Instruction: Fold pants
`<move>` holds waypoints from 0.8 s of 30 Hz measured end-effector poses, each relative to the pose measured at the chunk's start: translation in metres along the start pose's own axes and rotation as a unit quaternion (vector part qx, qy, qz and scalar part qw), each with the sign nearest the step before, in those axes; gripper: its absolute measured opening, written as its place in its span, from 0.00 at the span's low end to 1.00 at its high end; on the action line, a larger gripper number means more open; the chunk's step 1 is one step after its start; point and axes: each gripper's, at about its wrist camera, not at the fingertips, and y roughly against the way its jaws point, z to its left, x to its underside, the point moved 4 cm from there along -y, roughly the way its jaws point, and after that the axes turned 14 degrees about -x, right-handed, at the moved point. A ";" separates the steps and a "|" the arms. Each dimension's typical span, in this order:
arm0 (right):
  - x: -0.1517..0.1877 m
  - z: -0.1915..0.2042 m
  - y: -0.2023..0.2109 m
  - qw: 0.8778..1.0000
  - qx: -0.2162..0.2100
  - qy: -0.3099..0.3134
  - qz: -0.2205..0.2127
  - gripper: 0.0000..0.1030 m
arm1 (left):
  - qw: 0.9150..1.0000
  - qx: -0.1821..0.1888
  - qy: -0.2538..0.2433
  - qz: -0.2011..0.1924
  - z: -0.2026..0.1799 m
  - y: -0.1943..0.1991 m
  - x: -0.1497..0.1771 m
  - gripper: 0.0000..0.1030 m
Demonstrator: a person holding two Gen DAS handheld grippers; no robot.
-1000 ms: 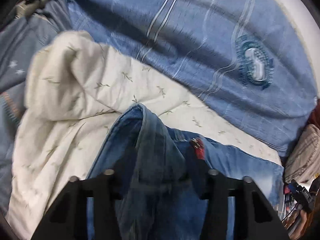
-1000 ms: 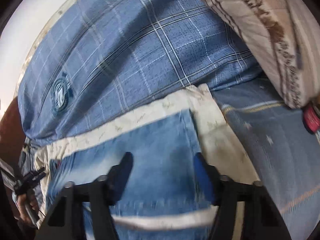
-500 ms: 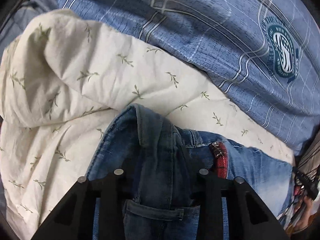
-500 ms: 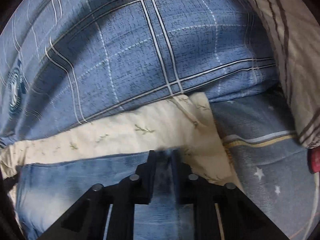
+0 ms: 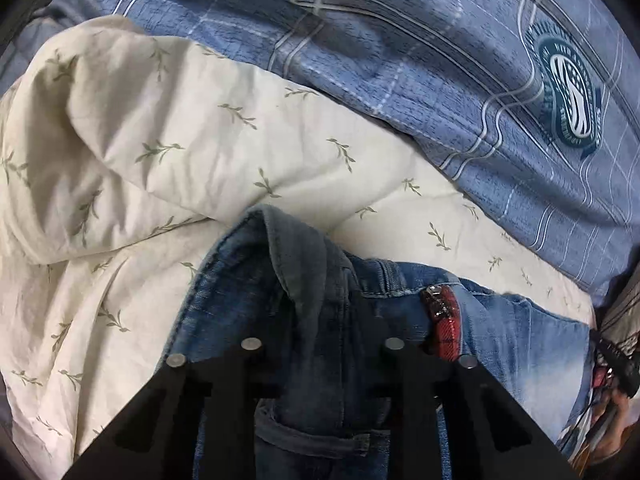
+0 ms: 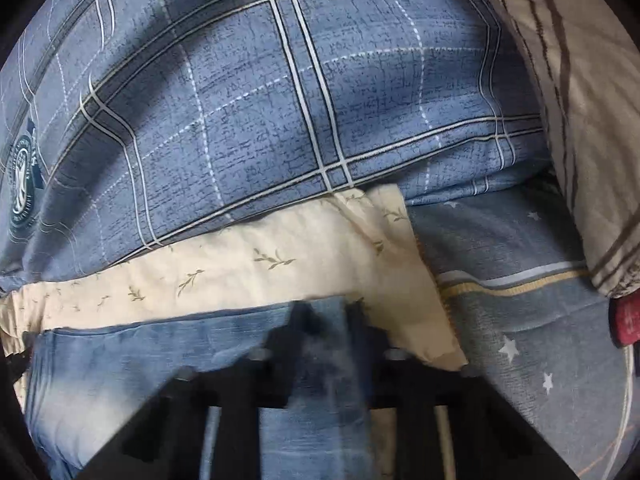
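Observation:
Blue denim jeans (image 5: 500, 332) lie on a cream leaf-print quilt (image 5: 200, 152). My left gripper (image 5: 320, 316) is shut on a bunched fold of the jeans' waistband, which stands up between its fingers; a red tag (image 5: 442, 320) shows just to the right. In the right wrist view the jeans (image 6: 120, 360) stretch flat to the left, and my right gripper (image 6: 326, 320) is shut on their denim edge, with cloth pinched between the dark fingers. The quilt (image 6: 260, 264) shows beyond it.
A blue plaid duvet with a round emblem (image 5: 440, 40) is piled behind the quilt, also in the right wrist view (image 6: 280, 100). A beige striped pillow (image 6: 580, 100) and a star-print sheet (image 6: 520, 320) lie at right. A person's hand (image 5: 612, 412) is at the lower right.
The right gripper went from open over the jeans to shut on their edge. Both grippers moved forward, closer to the duvet; the left stayed shut on the waistband.

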 end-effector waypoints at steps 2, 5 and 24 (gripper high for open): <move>0.001 0.001 0.005 1.000 0.004 0.010 -0.003 0.18 | 1.000 -0.012 -0.011 -0.012 -0.008 0.003 -0.001 0.18; 0.001 0.006 0.025 1.000 0.002 0.009 -0.028 0.17 | 0.999 -0.014 -0.007 -0.035 -0.011 0.016 -0.002 0.17; 0.152 0.014 0.230 0.978 -0.087 -0.062 -0.179 0.17 | 0.986 0.096 0.039 -0.133 0.099 0.212 0.165 0.18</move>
